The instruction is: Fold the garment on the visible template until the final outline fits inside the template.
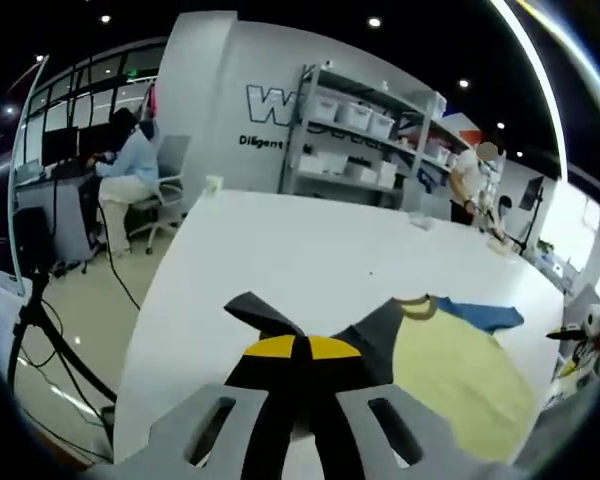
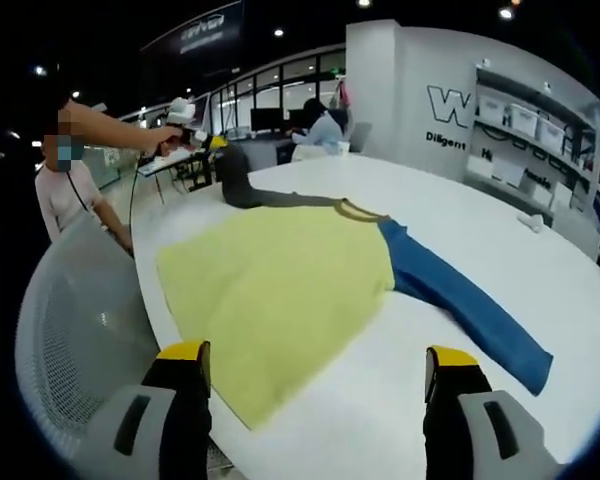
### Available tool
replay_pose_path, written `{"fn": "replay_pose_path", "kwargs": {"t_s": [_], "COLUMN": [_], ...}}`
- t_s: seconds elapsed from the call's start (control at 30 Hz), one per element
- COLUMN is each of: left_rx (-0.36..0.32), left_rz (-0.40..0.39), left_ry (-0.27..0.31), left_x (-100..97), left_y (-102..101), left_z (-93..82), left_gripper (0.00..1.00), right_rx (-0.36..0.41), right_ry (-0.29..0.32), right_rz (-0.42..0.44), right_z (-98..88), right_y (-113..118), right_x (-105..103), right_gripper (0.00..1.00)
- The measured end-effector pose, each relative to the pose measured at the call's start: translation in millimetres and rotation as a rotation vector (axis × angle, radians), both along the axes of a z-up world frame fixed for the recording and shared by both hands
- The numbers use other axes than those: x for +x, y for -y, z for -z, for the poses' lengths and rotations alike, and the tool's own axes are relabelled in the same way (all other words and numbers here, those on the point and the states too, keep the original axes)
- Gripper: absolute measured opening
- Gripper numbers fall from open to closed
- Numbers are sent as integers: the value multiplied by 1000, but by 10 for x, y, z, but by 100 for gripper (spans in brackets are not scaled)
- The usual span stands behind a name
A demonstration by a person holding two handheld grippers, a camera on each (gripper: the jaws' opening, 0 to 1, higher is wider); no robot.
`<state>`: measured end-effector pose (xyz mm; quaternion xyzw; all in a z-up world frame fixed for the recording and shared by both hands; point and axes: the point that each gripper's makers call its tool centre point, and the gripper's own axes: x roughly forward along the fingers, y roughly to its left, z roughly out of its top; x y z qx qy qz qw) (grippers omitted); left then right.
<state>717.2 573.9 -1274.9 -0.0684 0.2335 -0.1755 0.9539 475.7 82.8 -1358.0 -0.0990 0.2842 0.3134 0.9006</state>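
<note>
Pinching grey sleeve (image 1: 280, 325) left gripper (image 1: 298, 372), right gripper (image 2: 315, 385) gaping

Opposite table ends, both facing garment (image 1: 450, 375)

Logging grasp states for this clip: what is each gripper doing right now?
Left gripper: shut on the dark grey sleeve of the yellow-bodied garment.
Right gripper: open, holding nothing, above the white table.

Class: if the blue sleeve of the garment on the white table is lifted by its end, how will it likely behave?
The blue sleeve will probably droop limply; it lies flat like thin cloth. It likely drags the yellow body, since they join. The dark sleeve, shut in the left hand-held gripper, already bunches.
</note>
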Motion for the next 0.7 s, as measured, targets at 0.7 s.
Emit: {"fn": "replay_pose_path", "kwargs": {"t_s": [0.7], "left_rx": [-88], "left_rz": [139], "left_ry": [134], "left_x": [132], "left_y": [876], "left_z": [-904], "left_gripper": [0], "right_rx": [12], "right_ry": [26], "right_rz": [17], "right_z": [-53], "right_y": [111], "right_x": [-6], "right_gripper": [86]}}
